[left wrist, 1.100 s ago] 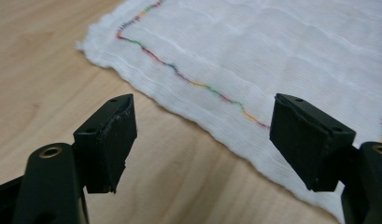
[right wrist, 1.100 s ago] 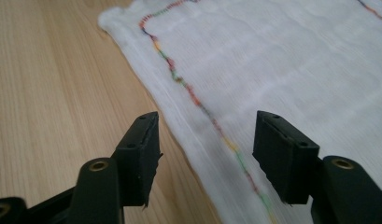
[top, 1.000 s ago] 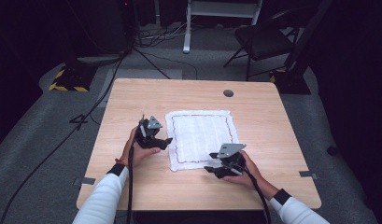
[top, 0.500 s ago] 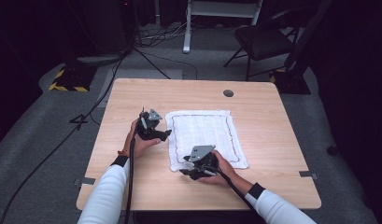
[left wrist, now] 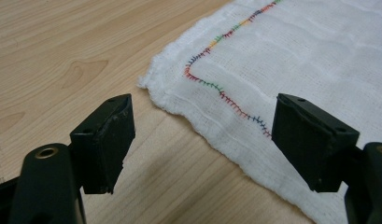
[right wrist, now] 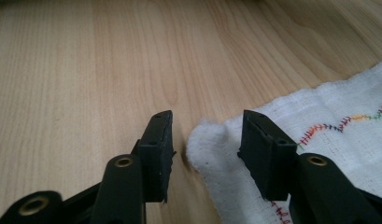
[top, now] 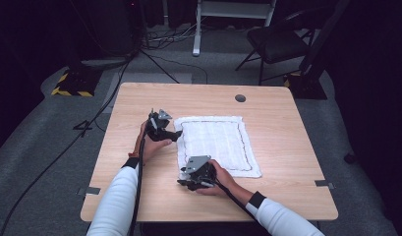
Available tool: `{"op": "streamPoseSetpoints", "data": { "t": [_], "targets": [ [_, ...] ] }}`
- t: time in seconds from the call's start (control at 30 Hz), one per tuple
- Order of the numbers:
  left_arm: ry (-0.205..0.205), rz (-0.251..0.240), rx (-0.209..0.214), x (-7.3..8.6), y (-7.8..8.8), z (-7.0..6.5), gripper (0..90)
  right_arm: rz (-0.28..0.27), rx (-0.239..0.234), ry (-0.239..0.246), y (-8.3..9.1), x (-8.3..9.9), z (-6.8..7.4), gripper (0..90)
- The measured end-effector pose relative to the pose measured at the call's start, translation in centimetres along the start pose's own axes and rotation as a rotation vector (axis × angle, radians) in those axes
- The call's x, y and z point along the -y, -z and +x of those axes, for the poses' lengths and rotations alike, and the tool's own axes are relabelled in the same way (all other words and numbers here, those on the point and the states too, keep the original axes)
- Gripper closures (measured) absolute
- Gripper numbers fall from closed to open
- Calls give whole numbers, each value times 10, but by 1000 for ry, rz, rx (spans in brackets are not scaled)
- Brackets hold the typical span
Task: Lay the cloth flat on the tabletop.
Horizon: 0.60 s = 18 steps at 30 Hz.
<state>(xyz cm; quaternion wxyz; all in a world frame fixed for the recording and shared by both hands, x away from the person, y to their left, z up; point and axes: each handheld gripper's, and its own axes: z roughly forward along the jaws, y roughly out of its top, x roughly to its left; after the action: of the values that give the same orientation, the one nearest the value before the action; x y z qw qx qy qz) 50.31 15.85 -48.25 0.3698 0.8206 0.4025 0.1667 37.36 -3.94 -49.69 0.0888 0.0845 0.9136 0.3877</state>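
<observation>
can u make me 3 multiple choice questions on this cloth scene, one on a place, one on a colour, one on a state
1. Where does the right gripper stand?
A. at the cloth's near left corner
B. at its far right corner
C. on the chair

2. What colour is the stitched line on the white cloth?
A. plain black
B. many colours
C. gold alone

3. How do the left gripper jaws stand?
A. clamped on the cloth
B. open over the cloth's edge
C. shut on nothing

Answers:
1 A, the high view puts it at that corner, and its own view shows the corner between its jaws.
2 B, the left gripper view shows red, green, blue and orange stitches.
3 B, the pads stand wide apart with the edge between them.
</observation>
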Motion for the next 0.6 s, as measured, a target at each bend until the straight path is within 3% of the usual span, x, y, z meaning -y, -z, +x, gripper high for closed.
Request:
{"op": "streamPoseSetpoints", "data": {
  "t": [0.07,0.2,0.33,0.4,0.47,0.6],
  "targets": [
    [13,-14,-15,-2,-1,2,219,-1,22,-12,-1,0,-2,560],
    [41,-21,-41,-6,-8,6,218,-7,41,-45,-1,1,-6,700],
    [73,-17,-69,-9,-16,12,218,8,75,-36,-1,1,-5,812],
    [106,-16,-72,-10,-22,16,218,8,76,-42,0,1,-6,839],
    [101,-8,-99,-11,-29,19,222,10,77,-41,0,2,-6,856],
    [134,10,-110,-13,-39,27,219,10,59,-44,3,4,-7,862]
  ]
}}
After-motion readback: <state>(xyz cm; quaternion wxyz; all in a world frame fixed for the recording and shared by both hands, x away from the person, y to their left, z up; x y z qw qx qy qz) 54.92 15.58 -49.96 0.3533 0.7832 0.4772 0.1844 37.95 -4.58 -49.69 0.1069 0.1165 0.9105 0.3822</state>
